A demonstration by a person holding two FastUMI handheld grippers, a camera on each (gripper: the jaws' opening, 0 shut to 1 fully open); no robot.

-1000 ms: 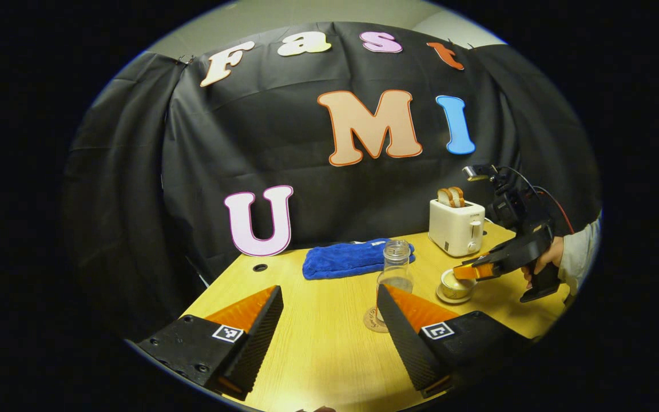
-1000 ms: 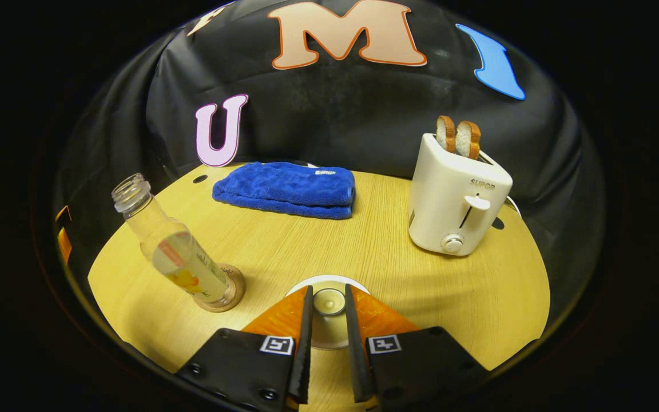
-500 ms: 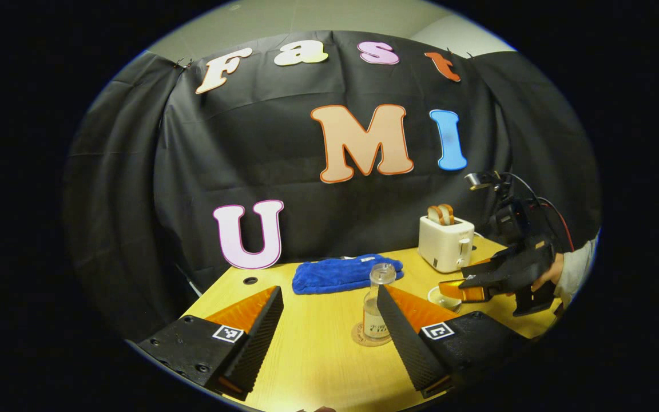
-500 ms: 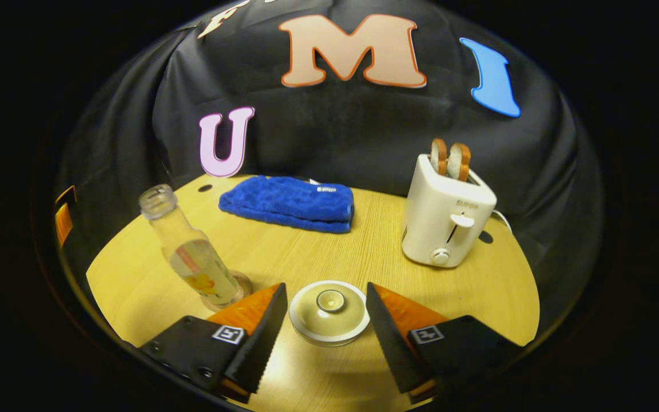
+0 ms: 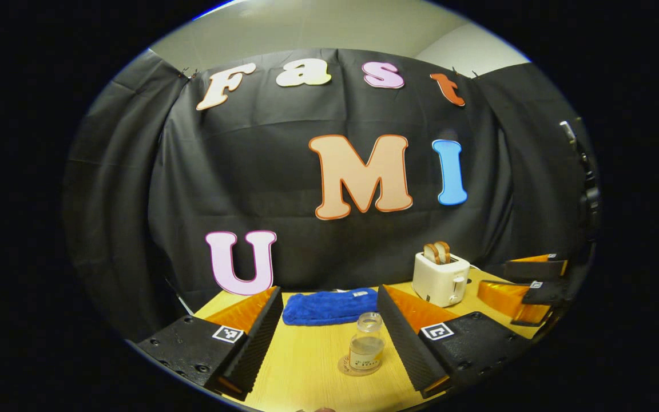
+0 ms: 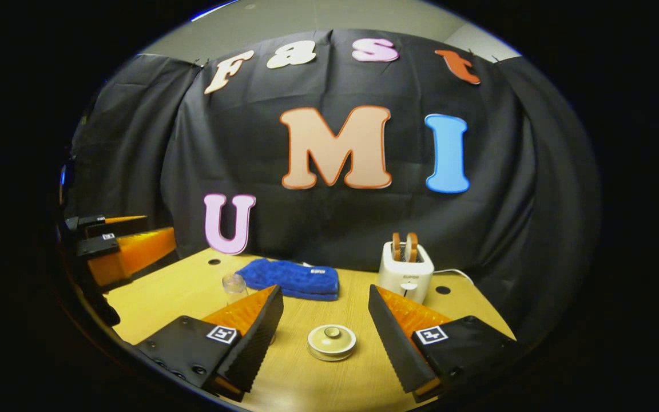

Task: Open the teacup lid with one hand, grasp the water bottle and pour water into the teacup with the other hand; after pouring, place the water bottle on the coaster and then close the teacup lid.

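Both grippers pulled back vs 1s ago, R gripper (image 6: 324,337) let go of lid, L gripper (image 5: 329,337) also spread wide; lidded teacup (image 6: 332,341) right of water bottle (image 5: 366,349), which stands on coaster (image 5: 345,367); bare table (image 6: 192,286) around

Both views above table (image 5: 312,360), wallward.

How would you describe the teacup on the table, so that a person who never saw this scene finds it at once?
On the wooden table, look in front of the white toaster holding two bread slices and the folded blue towel. There, between the right gripper's open fingers, sits the teacup. It alone is low, round, cream-coloured, with a knobbed lid on.
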